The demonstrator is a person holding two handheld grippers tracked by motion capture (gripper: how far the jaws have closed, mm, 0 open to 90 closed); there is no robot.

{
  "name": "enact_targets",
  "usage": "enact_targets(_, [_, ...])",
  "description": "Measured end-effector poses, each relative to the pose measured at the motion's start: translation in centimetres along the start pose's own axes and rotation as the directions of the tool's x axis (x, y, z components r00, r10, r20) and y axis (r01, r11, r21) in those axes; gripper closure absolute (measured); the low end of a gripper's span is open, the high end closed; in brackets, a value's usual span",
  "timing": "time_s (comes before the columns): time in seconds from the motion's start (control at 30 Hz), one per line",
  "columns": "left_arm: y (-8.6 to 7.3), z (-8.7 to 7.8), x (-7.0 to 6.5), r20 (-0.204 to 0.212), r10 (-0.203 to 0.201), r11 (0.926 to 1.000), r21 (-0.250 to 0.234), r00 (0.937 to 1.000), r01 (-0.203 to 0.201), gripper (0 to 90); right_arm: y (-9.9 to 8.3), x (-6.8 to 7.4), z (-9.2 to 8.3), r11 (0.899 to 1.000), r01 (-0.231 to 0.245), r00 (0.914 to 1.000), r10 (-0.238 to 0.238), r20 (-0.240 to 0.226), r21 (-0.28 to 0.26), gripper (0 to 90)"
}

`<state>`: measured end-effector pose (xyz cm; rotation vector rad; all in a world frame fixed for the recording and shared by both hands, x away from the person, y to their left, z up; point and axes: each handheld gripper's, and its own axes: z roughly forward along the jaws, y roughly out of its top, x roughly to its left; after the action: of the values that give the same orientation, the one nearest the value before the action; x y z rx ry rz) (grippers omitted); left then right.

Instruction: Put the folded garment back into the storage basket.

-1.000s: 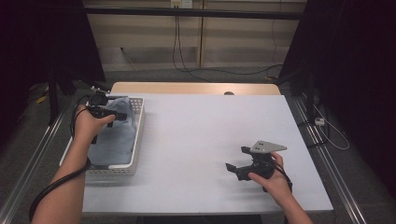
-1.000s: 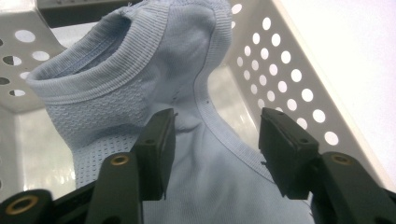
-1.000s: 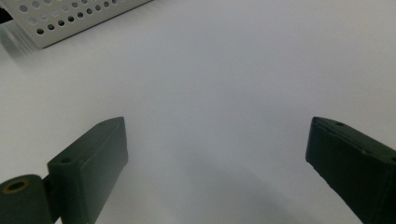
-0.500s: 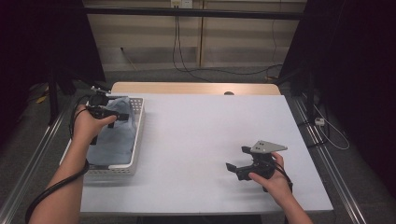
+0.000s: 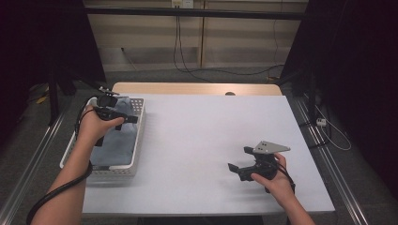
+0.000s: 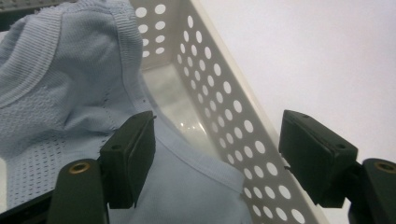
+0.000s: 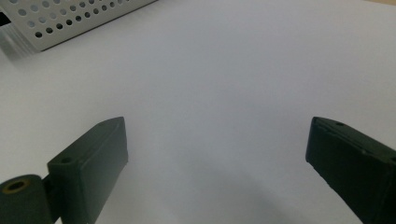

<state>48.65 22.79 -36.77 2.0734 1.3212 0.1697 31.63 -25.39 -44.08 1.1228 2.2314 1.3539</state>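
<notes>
A light blue knitted garment [image 5: 115, 143] lies heaped in a white perforated basket [image 5: 112, 169] at the table's left edge. My left gripper [image 5: 127, 122] hovers over the basket's right side. In the left gripper view its jaws have just been opening and stand apart [image 6: 217, 140]. The garment [image 6: 56, 93] lies below the left jaw and the basket wall [image 6: 233, 116] runs under the gap, with nothing pressed between the pads. My right gripper [image 5: 238, 158] rests on the table at the front right, open [image 7: 217, 140] over bare tabletop.
The white table [image 5: 206, 136] stretches between the two hands. A corner of the basket [image 7: 70, 18] shows far off in the right gripper view. A wooden strip [image 5: 197, 88] borders the table's far edge, and metal rails run along both sides.
The left gripper has shifted a little to the right over the basket and its jaws have spread wider. The right hand and gripper have stayed put.
</notes>
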Motion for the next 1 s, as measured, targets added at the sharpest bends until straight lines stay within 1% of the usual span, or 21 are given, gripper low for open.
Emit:
enact_targets(0.03, [0.0, 0.0, 0.0, 0.001, 0.01, 0.9999, 0.008, 1.0, -0.01, 27.1, 0.0, 0.0, 0.0, 1.0, -0.001, 1.0, 0.001, -0.001, 0.001, 5.4])
enact_targets(0.07, [0.0, -0.1, 0.0, 0.002, 0.011, 0.9999, 0.013, 0.9999, -0.011, 26.9, 0.0, 0.0, 0.0, 1.0, 0.0, 1.0, 0.0, -0.002, 0.001, 5.4])
enact_targets(0.13, [0.0, -0.1, 0.0, 0.008, 0.005, 1.0, 0.005, 1.0, -0.005, 26.0, 0.0, 0.1, 0.0, 1.0, 0.0, 1.0, 0.0, -0.003, 0.001, 5.4])
enact_targets(0.23, [-0.1, -0.1, -0.2, 0.013, 0.01, 0.9999, 0.013, 0.9999, -0.01, 25.3, -0.1, 0.1, 0.0, 1.0, -0.001, 1.0, 0.001, -0.004, 0.002, 5.4])
enact_targets(0.3, [-0.1, 0.0, -0.4, 0.019, 0.011, 0.9999, 0.008, 0.9998, -0.011, 24.9, -0.1, 0.1, 0.0, 1.0, 0.001, 1.0, -0.001, -0.005, 0.004, 5.4])
enact_targets(0.4, [0.0, 0.0, -0.6, 0.031, 0.018, 0.9998, 0.012, 0.9994, -0.018, 24.3, -0.1, 0.0, 0.0, 1.0, 0.001, 1.0, -0.001, -0.006, 0.002, 5.4])
enact_targets(0.53, [0.1, 0.1, -1.0, 0.034, 0.027, 0.9994, 0.022, 0.9991, -0.027, 23.4, -0.1, 0.0, -0.1, 1.0, 0.001, 1.0, -0.001, -0.008, 0.0, 5.4])
enact_targets(0.6, [0.1, 0.1, -1.3, 0.036, 0.024, 0.9996, 0.011, 0.9991, -0.024, 23.2, -0.1, -0.1, -0.2, 1.0, 0.003, 1.0, -0.003, -0.005, -0.001, 5.4])
enact_targets(0.67, [0.2, 0.1, -1.6, 0.048, 0.024, 0.9997, 0.009, 0.9986, -0.024, 23.0, 0.0, -0.1, -0.2, 1.0, 0.001, 1.0, -0.001, -0.004, -0.004, 5.4])
enact_targets(0.77, [0.2, 0.1, -1.9, 0.054, 0.045, 0.9985, 0.027, 0.9975, -0.047, 22.4, 0.0, -0.1, -0.2, 1.0, 0.001, 1.0, -0.001, -0.007, -0.004, 5.4])
enact_targets(0.8, [0.3, 0.0, -2.1, 0.05, 0.05, 0.9983, 0.027, 0.9975, -0.051, 22.2, -0.1, 0.0, -0.2, 1.0, 0.002, 1.0, -0.002, -0.008, -0.002, 5.4])
enact_targets(1.0, [0.4, -0.2, -2.8, 0.082, 0.06, 0.9975, 0.031, 0.9948, -0.063, 21.1, 0.1, 0.1, -0.2, 1.0, 0.008, 1.0, -0.008, -0.004, -0.005, 5.4])
